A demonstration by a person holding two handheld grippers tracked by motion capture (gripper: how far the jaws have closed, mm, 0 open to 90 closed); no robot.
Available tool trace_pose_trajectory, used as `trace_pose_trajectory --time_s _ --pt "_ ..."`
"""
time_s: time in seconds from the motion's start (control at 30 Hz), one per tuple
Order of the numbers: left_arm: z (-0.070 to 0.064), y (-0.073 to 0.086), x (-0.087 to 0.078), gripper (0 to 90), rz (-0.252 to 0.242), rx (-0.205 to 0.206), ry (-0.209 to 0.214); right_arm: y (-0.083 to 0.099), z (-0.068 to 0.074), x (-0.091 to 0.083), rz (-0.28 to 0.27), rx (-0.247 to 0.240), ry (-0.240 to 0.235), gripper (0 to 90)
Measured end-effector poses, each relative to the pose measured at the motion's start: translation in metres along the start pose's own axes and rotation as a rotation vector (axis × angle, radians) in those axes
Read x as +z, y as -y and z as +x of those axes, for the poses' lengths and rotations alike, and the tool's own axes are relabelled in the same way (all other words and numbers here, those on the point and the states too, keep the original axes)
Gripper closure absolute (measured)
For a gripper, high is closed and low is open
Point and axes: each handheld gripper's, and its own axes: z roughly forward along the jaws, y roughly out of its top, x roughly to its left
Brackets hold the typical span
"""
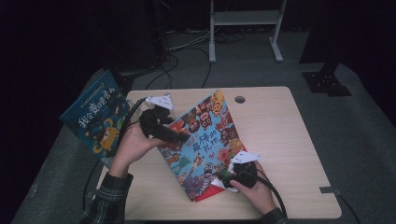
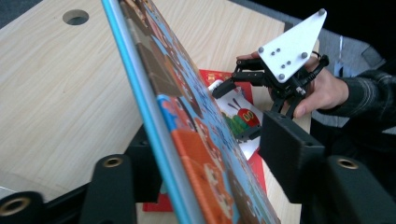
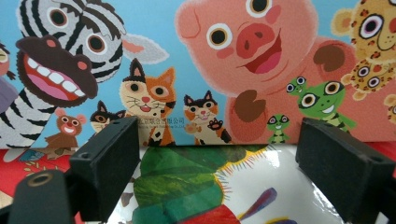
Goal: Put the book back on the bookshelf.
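**Lifting an animal picture book off the book beneath it**

High view. Nearest the camera, the person's plaid sleeve (image 1: 108,198) enters at bottom left, and the left hand (image 1: 133,145) carries the left gripper (image 1: 180,138) to the near-left edge of the animal picture book (image 1: 205,140), which stands tilted on the wooden table (image 1: 275,140). The right hand (image 1: 254,189) holds the right gripper (image 1: 229,177) low at the book's near corner, over a red-and-white caterpillar book (image 1: 210,192) lying flat beneath. A blue book (image 1: 95,119) overhangs the table's left edge, well apart.

Left gripper view. The jaws straddle the animal picture book's (image 2: 187,140) blue edge, one pad on each cover; the book runs steeply between them, apparently pinched. Beyond it, the right gripper (image 2: 224,88) points toward the caterpillar book (image 2: 240,116).

Right gripper view. The jaws stand spread, well apart, gripping nothing; the caterpillar book (image 3: 196,186) lies between them and the animal picture book's cover (image 3: 196,65) rises just behind.

Risk, as a judgement: the tilted book is held along one edge alone, so it may pivot or slip from the pads and fall back onto the lower book. If the right jaws close now, they may drag the caterpillar book or catch the upper book's corner.
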Motion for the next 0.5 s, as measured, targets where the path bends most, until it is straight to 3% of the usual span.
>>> trace_pose_trajectory --time_s 0.23,0.5 --pt "0.0 -0.015 -0.002 54.3 0.078 -0.017 0.007 -0.002 0.002 0.002 0.006 -0.012 0.012 12.7" --pt "0.006 -0.028 -0.004 64.8 0.162 -0.092 0.017 -0.004 0.003 0.004 0.01 -0.024 0.023 12.7"
